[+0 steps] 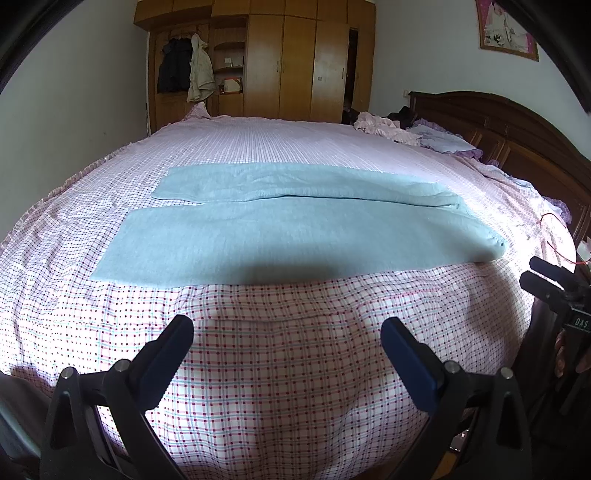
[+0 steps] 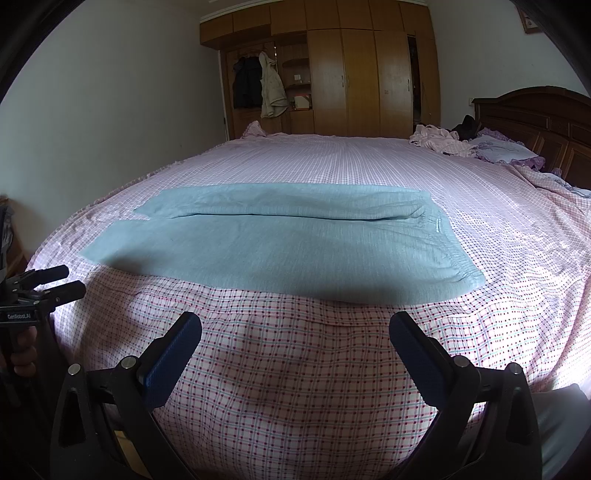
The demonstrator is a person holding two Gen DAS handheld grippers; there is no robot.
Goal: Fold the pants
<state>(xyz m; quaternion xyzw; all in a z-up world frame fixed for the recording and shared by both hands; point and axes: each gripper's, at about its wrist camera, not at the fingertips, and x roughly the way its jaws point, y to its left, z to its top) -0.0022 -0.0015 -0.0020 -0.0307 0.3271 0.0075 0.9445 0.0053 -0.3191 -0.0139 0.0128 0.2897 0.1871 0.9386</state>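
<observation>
The light blue pants (image 1: pixel 295 229) lie flat on the bed (image 1: pixel 295 369), spread lengthwise across the pink checked bedspread (image 2: pixel 295 369), with both legs side by side and a seam-like gap running between them. Their waistband end (image 2: pixel 458 254) points toward the dark wooden headboard (image 2: pixel 535 122), and the leg cuffs (image 1: pixel 122 251) point away from it. A shadow falls over the edge of the pants nearest the cameras.

The left gripper (image 1: pixel 287 334) hovers over bare bedspread on the near side of the pants, its two fingers spread wide apart and holding nothing; it does not touch the pants. The right gripper (image 2: pixel 295 330) hangs likewise on the near side of the pants, fingers wide apart and empty, clear of the fabric. In the right wrist view the left gripper shows again at the side of the pants where the cuffs lie, with a hand (image 2: pixel 22 350) around its handle; in the left wrist view the right gripper appears out past the waistband end.

Beyond the pants, on the far side of the bed, crumpled pink clothing (image 2: pixel 436 138) and a lilac pillow (image 2: pixel 506 149) lie next to the headboard. A wooden wardrobe (image 1: pixel 288 62) stands past the far edge of the bed, with a dark jacket (image 1: pixel 173 66) and a pale jacket (image 1: pixel 201 70) hanging on it. A framed picture (image 1: pixel 506 27) hangs on the wall above the headboard
</observation>
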